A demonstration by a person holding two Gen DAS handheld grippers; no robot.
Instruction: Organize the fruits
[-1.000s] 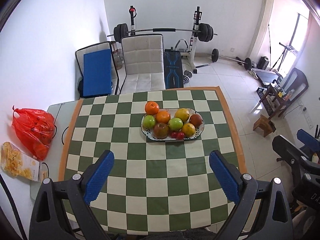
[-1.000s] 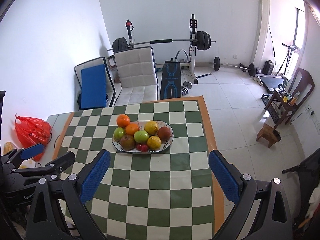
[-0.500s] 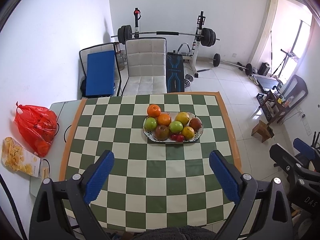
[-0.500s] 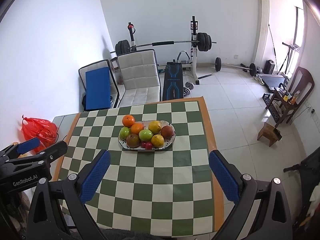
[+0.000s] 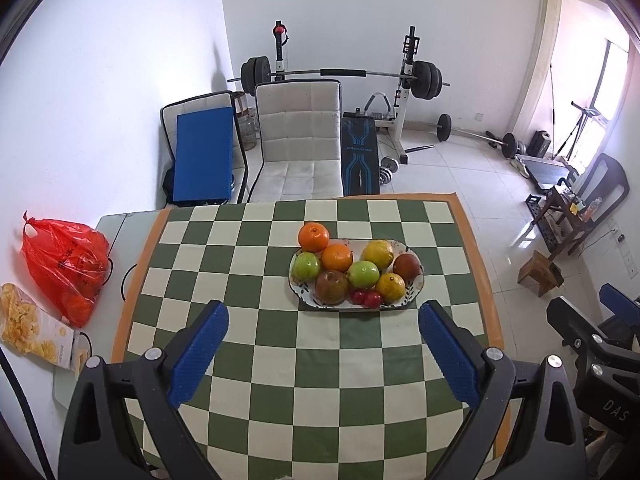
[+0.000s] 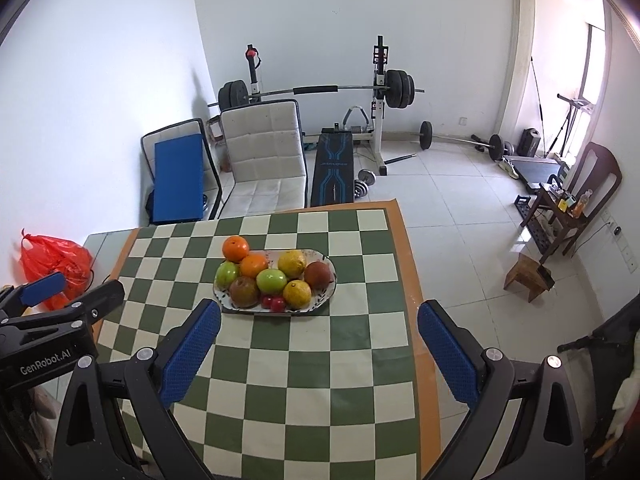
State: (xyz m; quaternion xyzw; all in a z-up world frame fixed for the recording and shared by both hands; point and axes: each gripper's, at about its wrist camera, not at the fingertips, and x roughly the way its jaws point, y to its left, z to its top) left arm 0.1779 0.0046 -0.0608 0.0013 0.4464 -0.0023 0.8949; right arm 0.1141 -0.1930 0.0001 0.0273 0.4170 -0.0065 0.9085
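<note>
Fruits (image 5: 352, 272) lie piled on an oval patterned plate (image 5: 414, 286) that rests on the desk (image 5: 280, 344), which is covered with a green-and-white checked cloth. In the left wrist view we find the plate at 12 o'clock from the left tongs (image 5: 322, 346), slightly toward 1 o'clock, and apart from them. In the right wrist view the plate (image 6: 326, 280) sits toward 11 o'clock from the right tongs (image 6: 318, 346).

On the plate we count two green apples (image 5: 306, 266), an orange (image 5: 337, 257), two yellow citrus fruits (image 5: 377, 255), two dark reddish-brown fruits (image 5: 331, 287) and two small red fruits (image 5: 367, 298) at the near rim. A second orange (image 5: 313, 237) sits at the plate's 11 o'clock edge; whether it rests on the rim or on the cloth we cannot tell.

Both tongs are spread wide and hold nothing; their blue pads (image 5: 198, 354) hover above the near part of the desk. The left tongs (image 6: 44, 304) also appear at 9 o'clock in the right wrist view, off the left edge of the desk.

A red plastic bag (image 5: 66, 264) lies at 9 o'clock beyond the cloth, with a snack box (image 5: 34, 334) just beside it. Behind the desk, at 12 o'clock, stand a white padded chair (image 5: 300, 140) and a barbell rack (image 5: 344, 74).
</note>
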